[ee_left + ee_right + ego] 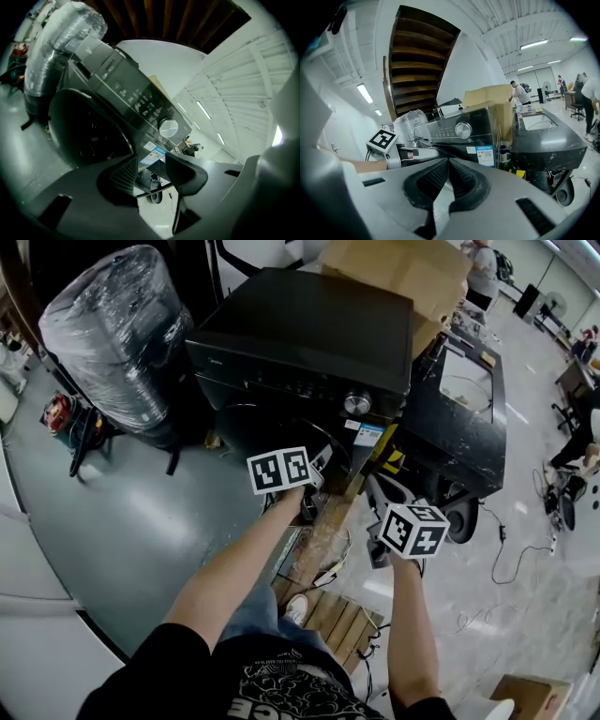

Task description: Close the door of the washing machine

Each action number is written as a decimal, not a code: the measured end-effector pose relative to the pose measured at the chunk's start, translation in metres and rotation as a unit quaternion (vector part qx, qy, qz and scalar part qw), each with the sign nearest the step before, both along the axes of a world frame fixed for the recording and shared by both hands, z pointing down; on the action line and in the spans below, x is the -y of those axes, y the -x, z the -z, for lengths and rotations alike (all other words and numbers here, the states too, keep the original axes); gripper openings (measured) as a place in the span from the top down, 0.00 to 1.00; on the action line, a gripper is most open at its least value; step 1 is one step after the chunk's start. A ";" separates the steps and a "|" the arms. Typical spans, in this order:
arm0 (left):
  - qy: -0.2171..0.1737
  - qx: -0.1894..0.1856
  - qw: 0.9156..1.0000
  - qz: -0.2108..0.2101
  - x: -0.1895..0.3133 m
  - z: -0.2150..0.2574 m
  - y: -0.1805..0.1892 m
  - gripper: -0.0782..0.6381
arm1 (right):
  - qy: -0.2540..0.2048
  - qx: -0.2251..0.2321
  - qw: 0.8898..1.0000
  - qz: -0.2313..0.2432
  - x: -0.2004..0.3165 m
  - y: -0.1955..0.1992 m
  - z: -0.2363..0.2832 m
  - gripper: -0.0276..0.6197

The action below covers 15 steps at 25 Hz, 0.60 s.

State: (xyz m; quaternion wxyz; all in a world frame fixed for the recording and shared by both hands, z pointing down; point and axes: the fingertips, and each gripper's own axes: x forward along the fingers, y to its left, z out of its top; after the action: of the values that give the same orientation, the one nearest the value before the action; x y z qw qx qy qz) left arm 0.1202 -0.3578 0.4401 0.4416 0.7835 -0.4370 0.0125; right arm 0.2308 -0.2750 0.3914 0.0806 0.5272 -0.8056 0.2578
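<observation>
A black front-loading washing machine [309,334] stands ahead of me, with a silver knob [357,404] on its panel. Its round dark door [89,133] lies against the front, below the panel; whether it is latched I cannot tell. My left gripper [152,164] hangs just in front of the door's right side with a gap between its jaws and nothing in them; its marker cube [279,470] shows in the head view. My right gripper [449,161] is held lower and to the right, apart from the machine, with its jaws together and empty.
A plastic-wrapped bundle [112,324] stands left of the machine and a cardboard box [403,273] behind it. A black wheeled unit with a sink [469,418] is close on the right. A wooden pallet [333,615] lies under my feet, and cables [511,549] trail on the floor.
</observation>
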 end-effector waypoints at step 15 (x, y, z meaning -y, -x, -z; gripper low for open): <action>-0.175 0.172 0.966 -0.086 -0.047 0.094 0.022 0.72 | -0.058 -0.016 0.998 -0.001 -0.026 0.006 0.061 0.92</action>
State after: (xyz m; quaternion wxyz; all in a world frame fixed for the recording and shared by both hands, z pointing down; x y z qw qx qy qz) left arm 0.0979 -0.3104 0.3458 0.2130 0.8693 -0.4326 0.1089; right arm 0.2253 -0.2491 0.3300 0.0624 0.5356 -0.8175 0.2024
